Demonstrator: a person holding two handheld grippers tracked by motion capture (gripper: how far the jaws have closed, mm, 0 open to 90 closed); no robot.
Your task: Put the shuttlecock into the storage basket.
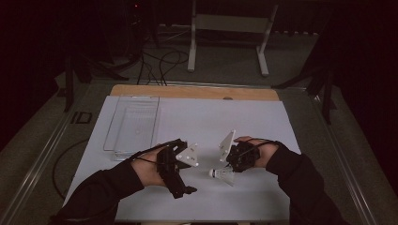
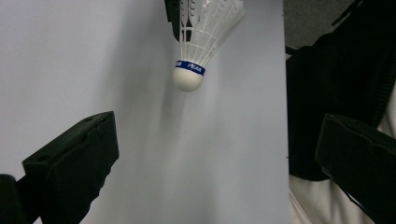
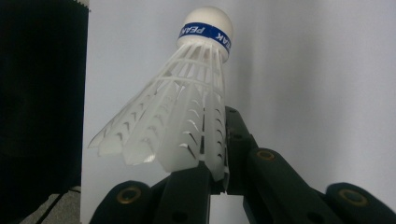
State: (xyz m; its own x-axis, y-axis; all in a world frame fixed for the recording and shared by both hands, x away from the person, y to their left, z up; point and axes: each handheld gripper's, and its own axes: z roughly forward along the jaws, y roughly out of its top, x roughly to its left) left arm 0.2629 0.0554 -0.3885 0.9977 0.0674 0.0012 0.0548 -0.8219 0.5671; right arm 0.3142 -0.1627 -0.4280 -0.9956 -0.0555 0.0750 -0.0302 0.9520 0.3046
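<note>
- Tray (image 1: 133,123), clear plastic, lies empty at the white surface's (image 1: 202,119) left edge.
- Left tool (image 1: 180,185), jaws apart, hovers mid-surface.
- Right tool (image 1: 228,169), clamped on the shuttlecock's (image 1: 222,176) skirt, cork pointing left; open room lies beyond.

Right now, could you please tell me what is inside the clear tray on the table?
The clear tray looks empty: the white table cover shows through its bottom. Its near end lies partly behind the left tongs and hand, so that corner is hidden.

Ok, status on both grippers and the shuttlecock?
Right gripper shut on shuttlecock skirt, cork toward left gripper. Left open, apart from it. Clear tray off to the side.
</note>
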